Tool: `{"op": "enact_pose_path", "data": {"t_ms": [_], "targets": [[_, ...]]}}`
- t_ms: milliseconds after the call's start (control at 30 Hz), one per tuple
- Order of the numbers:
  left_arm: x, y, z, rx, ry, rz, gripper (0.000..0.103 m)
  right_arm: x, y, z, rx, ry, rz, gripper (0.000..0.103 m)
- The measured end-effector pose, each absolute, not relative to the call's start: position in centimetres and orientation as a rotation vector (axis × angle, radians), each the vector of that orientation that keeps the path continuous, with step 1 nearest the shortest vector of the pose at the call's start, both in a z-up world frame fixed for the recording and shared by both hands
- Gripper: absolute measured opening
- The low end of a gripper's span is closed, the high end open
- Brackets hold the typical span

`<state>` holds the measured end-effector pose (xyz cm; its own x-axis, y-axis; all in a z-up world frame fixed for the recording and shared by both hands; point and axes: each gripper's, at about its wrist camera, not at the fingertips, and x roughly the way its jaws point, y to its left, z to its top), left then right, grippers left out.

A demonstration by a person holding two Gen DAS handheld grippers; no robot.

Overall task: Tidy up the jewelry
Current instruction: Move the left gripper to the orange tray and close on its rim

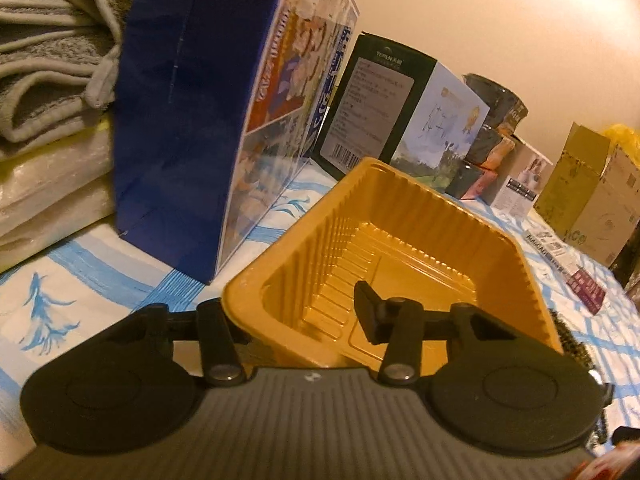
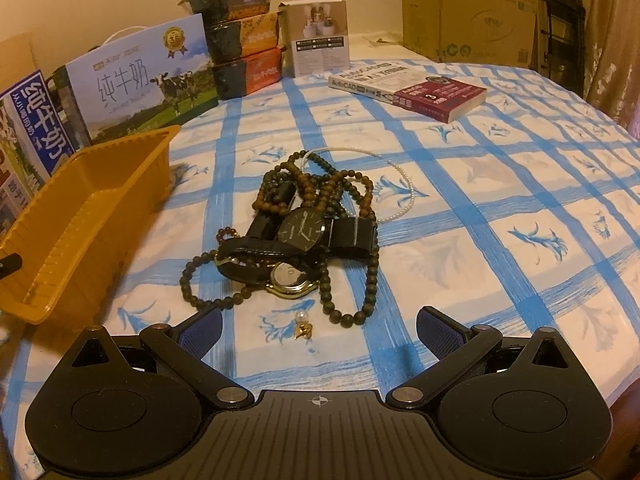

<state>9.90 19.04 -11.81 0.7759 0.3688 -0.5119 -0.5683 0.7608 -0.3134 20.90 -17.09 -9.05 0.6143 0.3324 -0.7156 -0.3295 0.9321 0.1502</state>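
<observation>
A gold plastic tray [image 1: 420,216] sits on the blue-checked cloth; it also shows in the right wrist view [image 2: 132,152] at left. My left gripper [image 1: 300,312] straddles the tray's near wall, one finger [image 1: 370,312] inside and the other outside, closed on the rim. A pile of jewelry lies mid-table: a black watch [image 2: 306,230], a gold watch [image 2: 290,280], dark bead strings [image 2: 320,188], a white pearl strand [image 2: 404,184]. A small gold-and-pearl earring [image 2: 303,326] lies nearest. My right gripper [image 2: 320,334] is open and empty, just short of the earring.
Milk cartons [image 2: 140,80], stacked snack boxes [image 2: 244,44] and a small white box [image 2: 318,36] line the back. A book [image 2: 416,88] lies at back right, cardboard boxes [image 2: 468,8] behind it. A tall blue box [image 1: 192,120] and folded towels [image 1: 48,52] stand left of the tray.
</observation>
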Motion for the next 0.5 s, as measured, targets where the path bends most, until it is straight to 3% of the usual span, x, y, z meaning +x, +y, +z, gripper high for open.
{"op": "enact_pose_path", "data": {"t_ms": [333, 500], "targets": [[10.4, 18.6, -11.6, -0.423, 0.404, 0.518, 0.017, 21.3, -17.7, -9.5, 0.018, 0.819, 0.386, 0.103], [10.4, 17.2, -10.6, -0.371, 0.363, 0.528, 0.015, 20.8, -17.2, -9.2, 0.001, 0.793, 0.422, 0.103]]}}
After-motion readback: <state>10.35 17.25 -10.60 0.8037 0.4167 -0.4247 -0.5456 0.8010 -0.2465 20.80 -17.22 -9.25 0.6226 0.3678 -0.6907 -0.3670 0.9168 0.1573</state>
